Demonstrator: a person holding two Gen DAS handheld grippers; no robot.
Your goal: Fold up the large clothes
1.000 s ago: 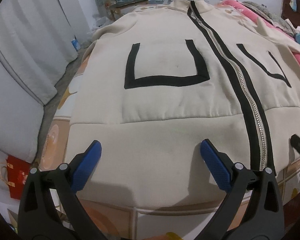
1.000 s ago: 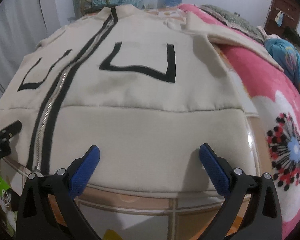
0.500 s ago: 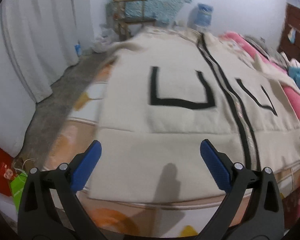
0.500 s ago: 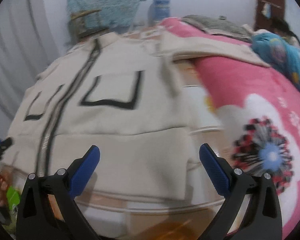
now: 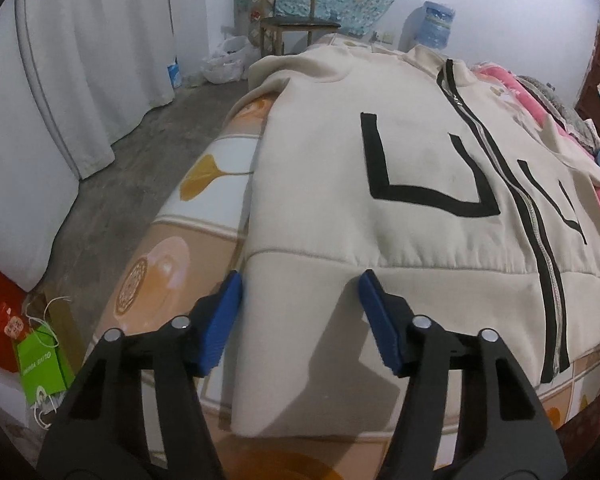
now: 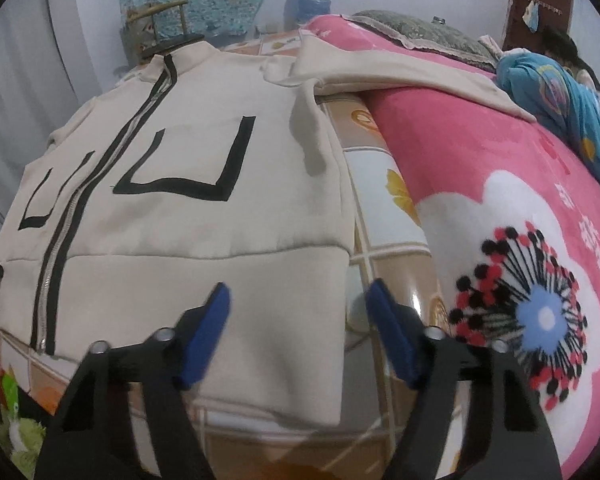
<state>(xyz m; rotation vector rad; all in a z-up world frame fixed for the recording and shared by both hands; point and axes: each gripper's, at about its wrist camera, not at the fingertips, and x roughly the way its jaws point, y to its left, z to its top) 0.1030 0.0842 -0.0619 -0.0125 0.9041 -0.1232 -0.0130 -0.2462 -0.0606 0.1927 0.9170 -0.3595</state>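
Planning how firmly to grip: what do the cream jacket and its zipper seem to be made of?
The cream jacket looks like thick matte knit fleece, going by its soft rolled creases and seamed hem band; the exact fibre cannot be told. Its zipper shows shiny silver teeth, likely metal, set in black tape.

A cream zip-up jacket (image 5: 400, 208) with black pocket outlines lies flat, front up, zipped, sleeves spread.

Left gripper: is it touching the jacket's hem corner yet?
Cannot tell. In the left wrist view, the open left gripper straddles the jacket corner, but nothing shows contact or gap plainly.
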